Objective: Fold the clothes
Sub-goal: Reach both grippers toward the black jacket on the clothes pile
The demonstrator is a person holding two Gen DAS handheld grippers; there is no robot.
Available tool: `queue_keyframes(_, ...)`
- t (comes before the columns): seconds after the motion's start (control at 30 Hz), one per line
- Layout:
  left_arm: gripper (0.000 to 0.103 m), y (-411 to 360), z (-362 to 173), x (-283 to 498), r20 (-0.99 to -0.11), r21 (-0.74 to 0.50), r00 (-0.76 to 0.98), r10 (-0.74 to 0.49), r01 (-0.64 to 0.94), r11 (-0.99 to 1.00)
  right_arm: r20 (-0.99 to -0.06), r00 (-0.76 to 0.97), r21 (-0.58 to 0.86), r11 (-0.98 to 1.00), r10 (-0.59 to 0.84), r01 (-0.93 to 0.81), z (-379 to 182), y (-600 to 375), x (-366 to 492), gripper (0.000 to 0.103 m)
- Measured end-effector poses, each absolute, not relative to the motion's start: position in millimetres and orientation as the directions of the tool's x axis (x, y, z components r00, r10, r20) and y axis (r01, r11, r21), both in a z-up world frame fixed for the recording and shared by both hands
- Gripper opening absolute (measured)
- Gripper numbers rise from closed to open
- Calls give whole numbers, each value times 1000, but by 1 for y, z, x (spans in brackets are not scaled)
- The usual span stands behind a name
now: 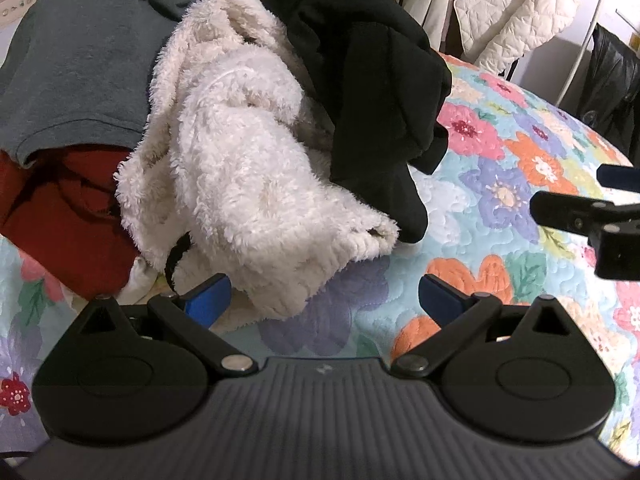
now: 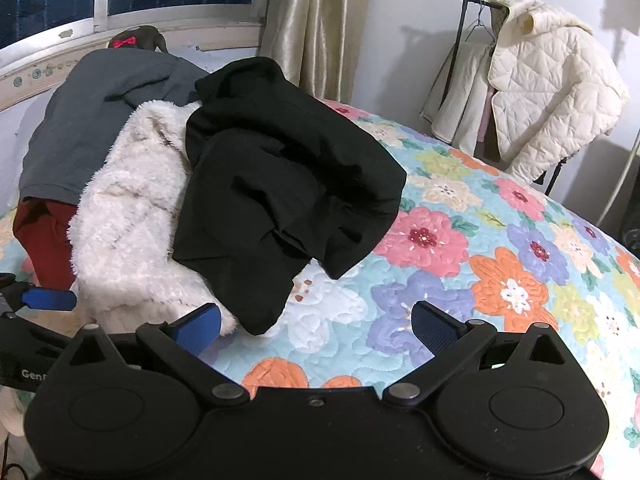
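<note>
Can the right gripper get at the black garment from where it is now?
Probably yes. The right gripper is open and empty, and the black garment lies on top of the pile, its lower edge hanging down just ahead of the fingers. Only bare floral quilt lies between them.

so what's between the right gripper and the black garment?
Only bare floral quilt. In the right wrist view the open right gripper faces the black garment, whose lower tip hangs just ahead of its left finger; nothing else intervenes.
</note>
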State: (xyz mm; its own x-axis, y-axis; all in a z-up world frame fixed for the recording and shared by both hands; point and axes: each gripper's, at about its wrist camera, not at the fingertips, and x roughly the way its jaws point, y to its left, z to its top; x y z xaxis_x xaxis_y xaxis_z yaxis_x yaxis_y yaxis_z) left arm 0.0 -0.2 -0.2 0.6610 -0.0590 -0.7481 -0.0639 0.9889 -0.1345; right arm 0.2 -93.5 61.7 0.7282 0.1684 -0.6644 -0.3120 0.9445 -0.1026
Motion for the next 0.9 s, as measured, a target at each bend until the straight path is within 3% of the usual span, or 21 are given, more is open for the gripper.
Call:
queue_keyframes(0.43,101,-5,-4,4,-720,-80,693,14,-103,991,-654,731,-73,945,197,-320,58,-99,-1,103)
queue_keyframes(0.6,101,-1,-6,3,-679,-55,731,70,-145,988,-617,743,-3,943,261,-333,49,-112,-5,103)
queue_keyframes(0.8,101,11,7,3,-615,-154,788,46,-177,972,-585,728,135,928,357,-347,47,-125,5,103)
queue_keyframes(0.9,101,11,20,9,-570,-145,821,31,-137,980,-557,720,201,909,413,-366,47,-130,11,103)
